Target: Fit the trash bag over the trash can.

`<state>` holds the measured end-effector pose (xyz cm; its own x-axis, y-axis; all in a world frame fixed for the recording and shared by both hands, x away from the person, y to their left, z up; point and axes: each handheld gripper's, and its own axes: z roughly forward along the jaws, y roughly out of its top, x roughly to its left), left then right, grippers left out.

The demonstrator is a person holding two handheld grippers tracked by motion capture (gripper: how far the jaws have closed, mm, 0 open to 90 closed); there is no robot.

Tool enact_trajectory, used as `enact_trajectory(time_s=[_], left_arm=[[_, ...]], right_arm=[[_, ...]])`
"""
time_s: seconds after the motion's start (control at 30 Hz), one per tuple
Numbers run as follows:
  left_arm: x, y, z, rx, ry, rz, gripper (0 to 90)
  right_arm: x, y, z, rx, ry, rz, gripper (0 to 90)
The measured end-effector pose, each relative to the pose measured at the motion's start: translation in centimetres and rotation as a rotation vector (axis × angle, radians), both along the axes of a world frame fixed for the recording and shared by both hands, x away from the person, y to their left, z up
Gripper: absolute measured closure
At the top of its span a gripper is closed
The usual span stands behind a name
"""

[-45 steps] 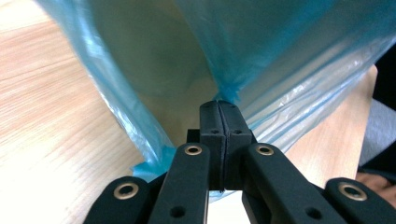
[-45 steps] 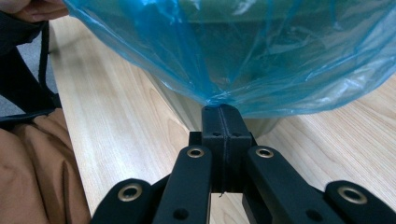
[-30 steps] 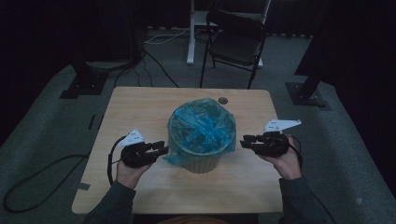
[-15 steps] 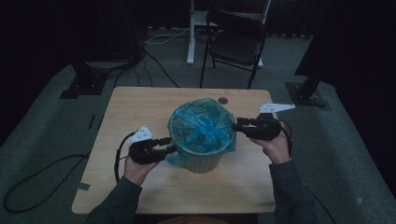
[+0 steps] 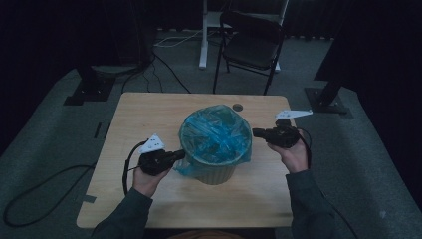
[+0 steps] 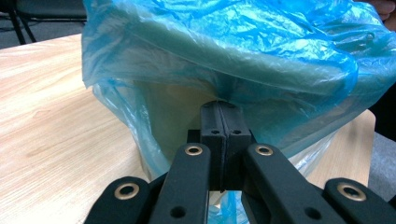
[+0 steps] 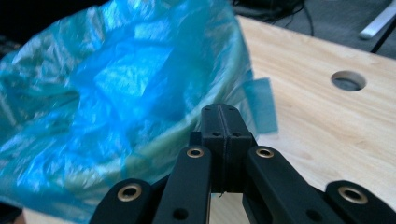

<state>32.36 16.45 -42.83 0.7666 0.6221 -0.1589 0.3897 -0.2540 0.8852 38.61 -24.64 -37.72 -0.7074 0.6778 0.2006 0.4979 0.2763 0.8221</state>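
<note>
A beige bin point(image 5: 214, 173) lined with a blue plastic bag point(image 5: 215, 135) stands in the middle of the wooden table point(image 5: 149, 114). My left gripper point(image 5: 180, 155) is at the bag's overhang on the bin's left side. Its jaws have just been closing and now stand shut point(image 6: 219, 107), with the film point(image 6: 224, 56) puckered into the tips. My right gripper point(image 5: 256, 132) is at the bag's rim on the right. Its jaws have also just been closing and are now shut point(image 7: 219, 112) at the bag's edge point(image 7: 116, 93), with a loose flap beside the tips.
A round cable hole point(image 5: 238, 107) is in the table behind the bin. A folding chair point(image 5: 254, 45) and a white stand leg point(image 5: 203, 35) are beyond the far edge. Dark stand bases point(image 5: 87, 89) and cables lie on the grey floor.
Both grippers have moved in to the bin from its sides, the right one also farther from the person. Their jaws, apart before, are now together at the bag.
</note>
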Motion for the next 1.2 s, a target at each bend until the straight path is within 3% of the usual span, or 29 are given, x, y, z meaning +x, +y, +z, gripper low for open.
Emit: enact_trajectory(time_s=[0.03,0.07,0.2,0.27,0.3,0.37,0.47,0.6,0.73,0.93,1.13,1.2], left_arm=[[0.0,0.0,0.0,0.0,0.0,0.0,89.9],[0.0,0.1,0.0,-0.004,-0.001,0.009,89.9],[0.0,0.3,0.1,-0.013,-0.005,0.015,89.9],[0.0,0.3,0.1,-0.01,-0.006,0.014,89.8],[0.0,0.2,0.1,-0.011,-0.007,0.014,89.7],[-0.1,0.2,0.1,-0.008,-0.008,0.013,89.6],[0.0,0.2,0.1,-0.007,-0.008,0.012,89.5],[0.1,0.0,0.1,-0.007,-0.01,0.011,89.6],[0.2,-0.1,0.1,-0.005,-0.009,0.013,89.7],[0.3,-0.1,0.0,-0.001,-0.008,0.016,89.7],[0.5,0.2,-0.1,0.008,-0.005,0.032,89.6],[0.5,0.4,-0.2,0.008,-0.002,0.039,89.6]], right_arm=[[0.0,0.0,0.0,0.0,0.0,0.0,89.5],[0.1,0.1,0.4,0.022,-0.02,-0.015,71.1],[0.7,0.8,0.9,0.024,-0.034,-0.011,59.2],[1.2,1.0,0.8,0.018,-0.019,-0.011,58.5],[1.5,1.2,0.6,0.016,-0.01,-0.01,58.9],[1.9,1.3,0.3,0.026,0.018,0.019,68.8],[1.9,1.3,0.2,0.038,0.024,0.028,70.7],[1.7,0.7,0.9,0.061,0.017,0.031,88.5],[1.9,0.6,0.2,0.005,0.037,0.009,90.0],[2.4,0.6,-1.3,-0.003,0.09,-0.009,90.0],[1.8,1.7,-1.9,-0.051,0.097,0.044,90.0],[1.5,1.7,-2.0,-0.043,0.103,0.053,90.0]])
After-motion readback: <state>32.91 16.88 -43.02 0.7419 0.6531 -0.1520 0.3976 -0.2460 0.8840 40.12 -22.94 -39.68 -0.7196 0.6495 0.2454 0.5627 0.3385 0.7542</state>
